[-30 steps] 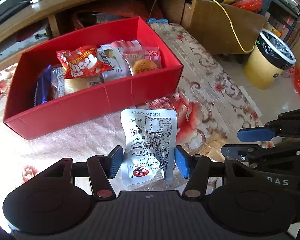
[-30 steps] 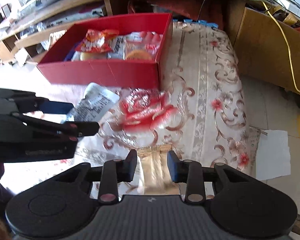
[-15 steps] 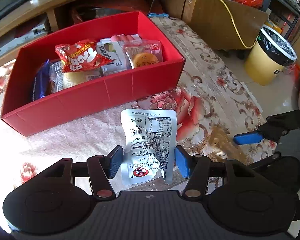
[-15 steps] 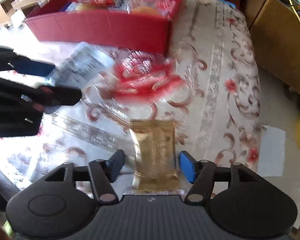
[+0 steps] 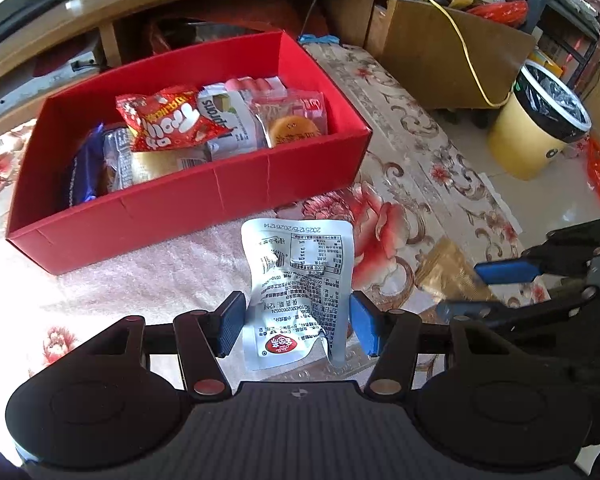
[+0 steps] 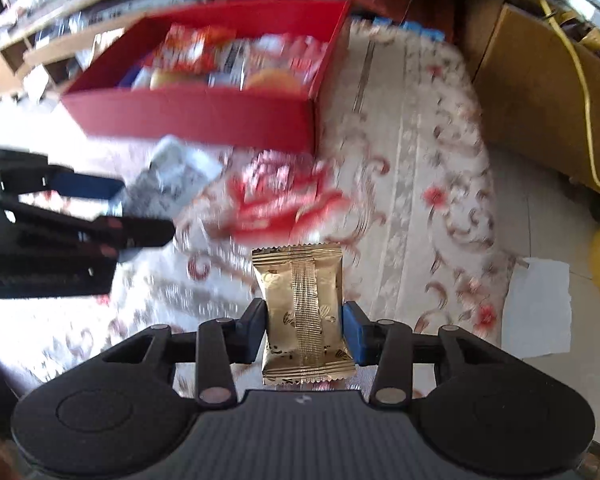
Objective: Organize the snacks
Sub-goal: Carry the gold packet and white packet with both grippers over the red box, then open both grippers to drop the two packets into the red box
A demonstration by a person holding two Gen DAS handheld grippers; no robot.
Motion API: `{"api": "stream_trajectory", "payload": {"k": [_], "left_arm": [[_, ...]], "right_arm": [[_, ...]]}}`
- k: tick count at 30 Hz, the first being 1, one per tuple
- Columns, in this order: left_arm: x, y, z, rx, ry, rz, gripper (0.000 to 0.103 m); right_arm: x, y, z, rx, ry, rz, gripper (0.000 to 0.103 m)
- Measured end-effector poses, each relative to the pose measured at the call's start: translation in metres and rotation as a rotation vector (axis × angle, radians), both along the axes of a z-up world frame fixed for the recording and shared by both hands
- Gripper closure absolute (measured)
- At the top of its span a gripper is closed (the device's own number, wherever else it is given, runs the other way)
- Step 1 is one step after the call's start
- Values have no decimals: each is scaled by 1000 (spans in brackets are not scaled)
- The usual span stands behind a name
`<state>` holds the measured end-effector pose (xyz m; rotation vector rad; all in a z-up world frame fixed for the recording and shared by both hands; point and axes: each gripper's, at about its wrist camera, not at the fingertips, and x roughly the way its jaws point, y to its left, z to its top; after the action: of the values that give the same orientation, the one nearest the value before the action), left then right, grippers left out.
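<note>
Nearest us, our left gripper (image 5: 296, 328) is clamped on a white printed snack pouch (image 5: 300, 288), held above the floral-covered table (image 5: 400, 160). Our right gripper (image 6: 305, 330) has just been closing and now pinches a gold snack packet (image 6: 302, 308) between its pads, also over the cloth. Beyond both packets sits the red box (image 5: 204, 196), already holding a red chip bag (image 5: 168, 120), a clear-wrapped round cake (image 5: 296, 130) and a blue packet (image 5: 82, 168). Farther right, on the floor, stands a yellow bin (image 5: 536, 128) with a black liner.
</note>
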<state>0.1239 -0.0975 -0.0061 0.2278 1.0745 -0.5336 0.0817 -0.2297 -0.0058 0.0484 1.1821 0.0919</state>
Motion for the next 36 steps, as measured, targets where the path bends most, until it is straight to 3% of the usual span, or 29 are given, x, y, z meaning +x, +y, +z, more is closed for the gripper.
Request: {"api": "stream_trajectory", "payload": {"k": [17,36], "left_arm": [[20,6,35,-38,-124,79,39],[80,14,46,-14,-184,187,40]], "right_arm": [[41,2,47,46,-165,-47,62],[118,16,57,77,-226,-30,61]]}}
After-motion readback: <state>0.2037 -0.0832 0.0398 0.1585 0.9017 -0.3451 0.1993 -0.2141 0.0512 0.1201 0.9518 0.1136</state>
